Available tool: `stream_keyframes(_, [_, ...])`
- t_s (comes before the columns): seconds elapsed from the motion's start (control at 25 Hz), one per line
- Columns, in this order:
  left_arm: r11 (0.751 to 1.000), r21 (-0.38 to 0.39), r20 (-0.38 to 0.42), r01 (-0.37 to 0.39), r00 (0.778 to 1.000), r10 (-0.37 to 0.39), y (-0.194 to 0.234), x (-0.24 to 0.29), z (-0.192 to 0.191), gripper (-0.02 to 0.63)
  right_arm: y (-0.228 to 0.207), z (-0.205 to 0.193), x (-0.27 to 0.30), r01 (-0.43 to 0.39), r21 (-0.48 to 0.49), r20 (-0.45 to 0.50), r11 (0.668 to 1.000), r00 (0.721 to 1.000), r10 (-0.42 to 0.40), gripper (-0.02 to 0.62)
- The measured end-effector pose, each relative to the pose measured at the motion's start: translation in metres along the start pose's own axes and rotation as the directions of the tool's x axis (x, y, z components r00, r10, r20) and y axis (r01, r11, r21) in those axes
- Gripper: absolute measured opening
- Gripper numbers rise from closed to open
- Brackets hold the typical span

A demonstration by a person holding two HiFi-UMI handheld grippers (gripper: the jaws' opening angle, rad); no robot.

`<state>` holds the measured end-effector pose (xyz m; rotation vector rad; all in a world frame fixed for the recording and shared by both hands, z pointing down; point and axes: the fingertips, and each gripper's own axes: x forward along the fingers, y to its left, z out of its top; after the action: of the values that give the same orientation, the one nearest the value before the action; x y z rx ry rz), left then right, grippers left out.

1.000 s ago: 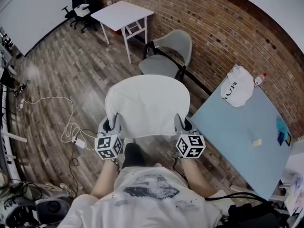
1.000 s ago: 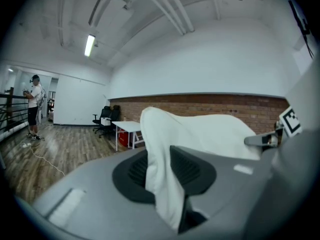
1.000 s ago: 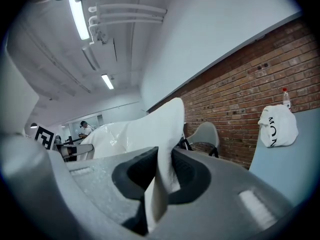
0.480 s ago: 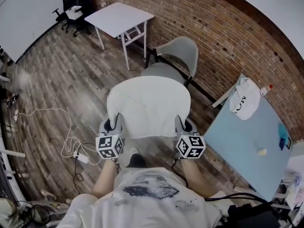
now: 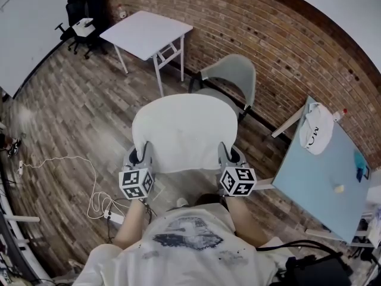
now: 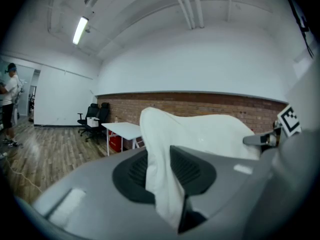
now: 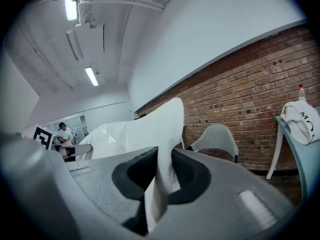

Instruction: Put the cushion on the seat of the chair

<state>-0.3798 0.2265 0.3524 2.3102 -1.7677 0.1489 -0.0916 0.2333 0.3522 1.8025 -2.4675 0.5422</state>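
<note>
Cushion (image 5: 184, 130) up in air, short of chair (image 5: 229, 76). Left gripper (image 5: 139, 155) clamped on its left edge, right gripper (image 5: 227, 154) on right edge. Looks light, soft, floppy; grip at both edges should hold it spread

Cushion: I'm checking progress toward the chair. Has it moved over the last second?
Yes. The cushion has come closer to the grey chair and now covers most of its seat in the head view.

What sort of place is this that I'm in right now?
Likely an office or studio workspace: a brick wall, a white table beside it, and black office chairs in the corner.
</note>
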Motion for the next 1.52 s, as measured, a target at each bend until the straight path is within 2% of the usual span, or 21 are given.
stream_keyframes(0.4, [0.997, -0.018, -0.005, 0.070, 0.998, -0.070, 0.028, 0.060, 0.011, 0.083, 0.000, 0.013, 0.047, 0.072, -0.001, 0.003, 0.997, 0.997, -0.072, 0.043])
stream_keyframes(0.68, [0.994, -0.015, -0.038, 0.113, 0.993, -0.113, 0.026, 0.116, 0.009, 0.083, -0.028, 0.014, 0.078, 0.115, 0.027, -0.007, 0.993, 0.993, -0.115, 0.043])
stream_keyframes(0.88, [0.986, 0.011, -0.074, 0.167, 0.983, -0.166, 0.010, 0.175, 0.018, 0.083, -0.066, 0.022, 0.106, 0.167, 0.064, -0.013, 0.984, 0.986, -0.166, 0.043])
stream_keyframes(1.08, [0.977, 0.034, -0.110, 0.211, 0.972, -0.206, -0.018, 0.258, 0.029, 0.083, -0.125, 0.040, 0.144, 0.213, 0.098, -0.019, 0.972, 0.977, -0.212, 0.043])
stream_keyframes(1.28, [0.959, 0.063, -0.147, 0.277, 0.953, -0.265, -0.052, 0.346, 0.043, 0.083, -0.185, 0.057, 0.180, 0.273, 0.136, -0.022, 0.952, 0.962, -0.272, 0.043])
stream_keyframes(1.52, [0.935, 0.079, -0.190, 0.347, 0.926, -0.328, -0.088, 0.419, 0.050, 0.083, -0.239, 0.071, 0.202, 0.340, 0.177, -0.030, 0.924, 0.940, -0.340, 0.043])
